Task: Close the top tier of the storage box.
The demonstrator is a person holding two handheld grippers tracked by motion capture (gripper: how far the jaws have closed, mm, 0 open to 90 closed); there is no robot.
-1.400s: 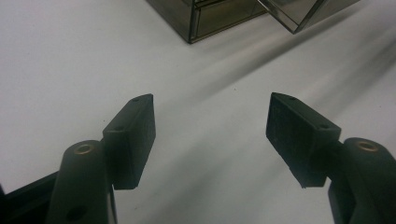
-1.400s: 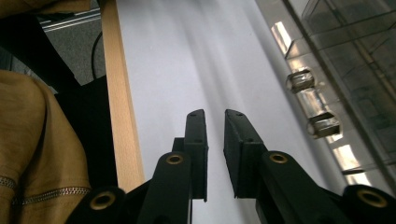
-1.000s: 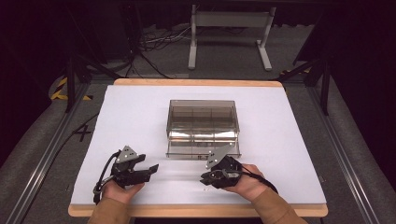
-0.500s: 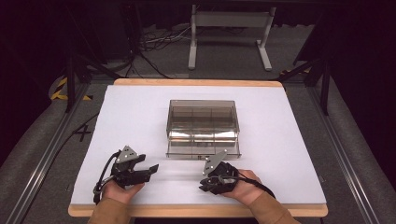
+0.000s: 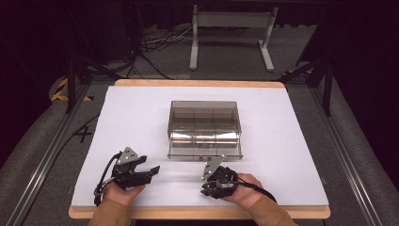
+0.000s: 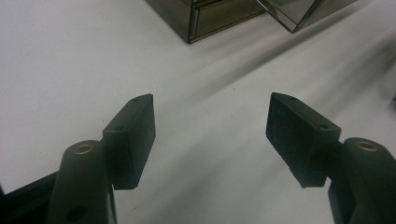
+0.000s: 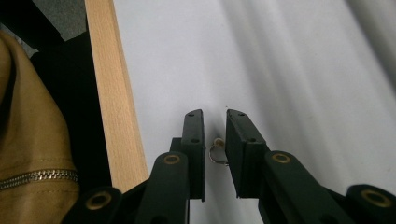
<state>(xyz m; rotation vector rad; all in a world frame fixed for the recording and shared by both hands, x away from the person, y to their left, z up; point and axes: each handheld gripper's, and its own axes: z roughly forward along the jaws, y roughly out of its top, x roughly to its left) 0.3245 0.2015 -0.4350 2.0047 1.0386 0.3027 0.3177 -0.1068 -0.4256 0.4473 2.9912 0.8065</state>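
A smoky clear drawer box (image 5: 204, 125) stands at the middle of the white table (image 5: 136, 113), its bottom drawer (image 5: 204, 151) pulled out toward me. My right gripper (image 5: 206, 190) hovers in front of that drawer, turned toward the table's near edge. In the right gripper view its jaws (image 7: 215, 114) stand almost together, with a small metal ring (image 7: 217, 150) pinched between them just above the white surface. My left gripper (image 5: 153, 170) rests at the front left, wide open and empty (image 6: 212, 105), pointing at the box's corner (image 6: 205, 14).
The table's wooden front edge (image 7: 112, 93) runs close beside the right gripper's jaws, with a tan sleeve (image 7: 28, 140) beyond it. Bare white surface lies on both sides of the box. A metal stand (image 5: 230, 33) is on the floor behind the table.
My right gripper has drawn back from the open drawer toward the near edge and turned leftward. The left gripper has stayed where it was, open.
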